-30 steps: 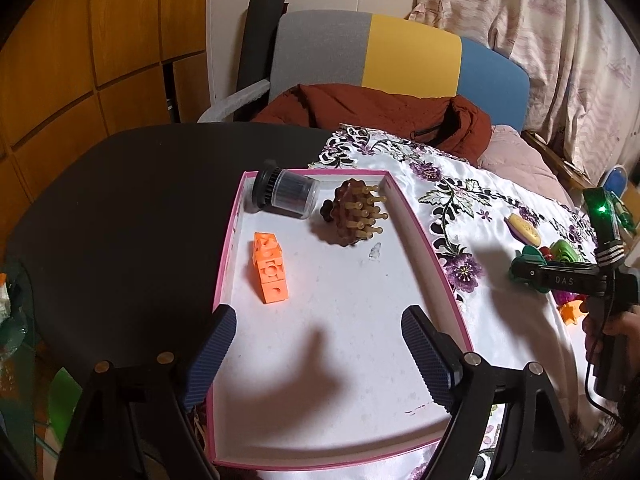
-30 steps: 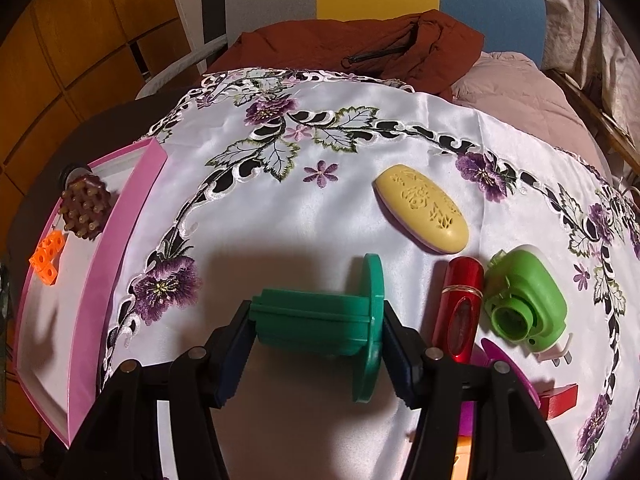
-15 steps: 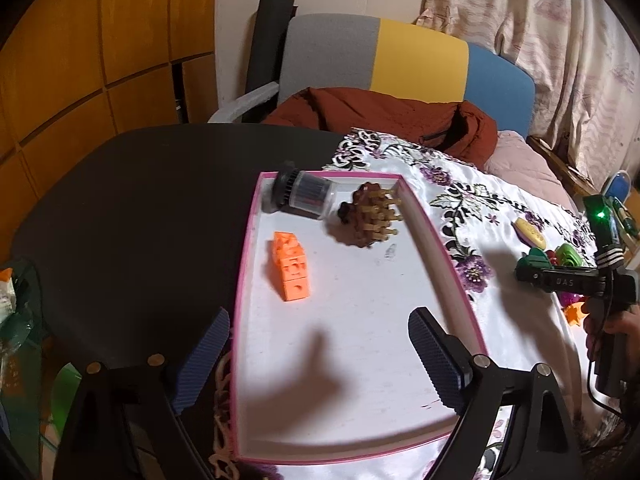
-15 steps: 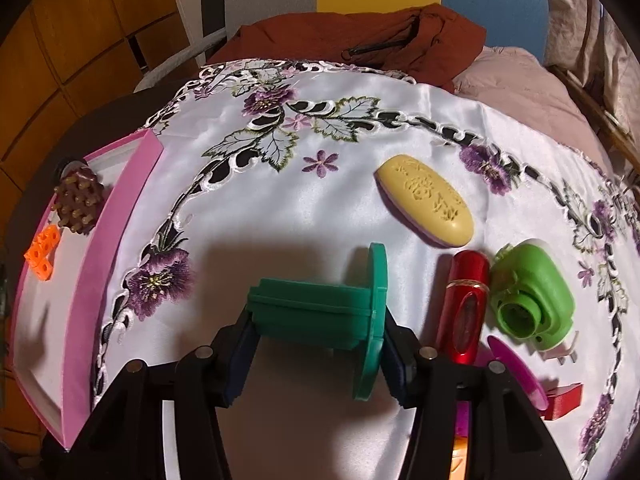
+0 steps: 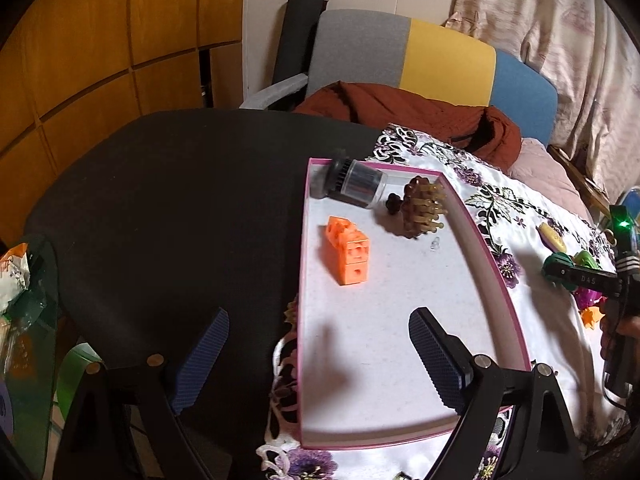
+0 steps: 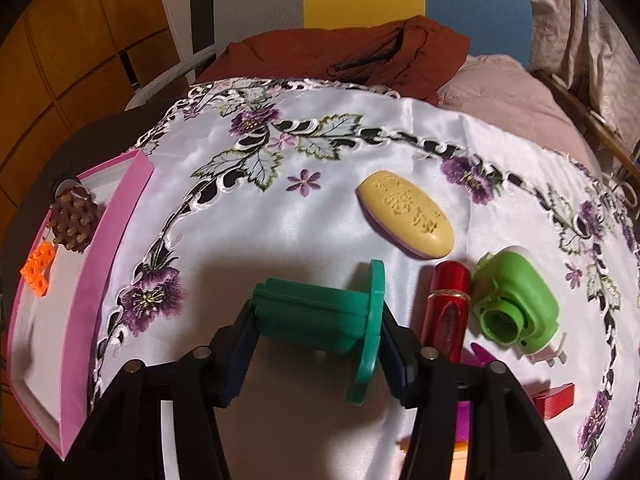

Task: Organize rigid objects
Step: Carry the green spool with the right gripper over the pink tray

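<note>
Right tool [image 6: 316,320] grips 1 green spool [image 6: 320,314]; pink tray [image 5: 500,280] holds 3 objects.

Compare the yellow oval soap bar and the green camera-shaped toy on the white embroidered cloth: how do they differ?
The yellow oval soap bar is flat and low with a relief pattern on top; the green camera-shaped toy is blocky and taller, with a round lens opening. The soap bar lies alone on the cloth; the toy sits beside a red metallic tube. Both rest on the white embroidered cloth, outside the pink tray.
</note>
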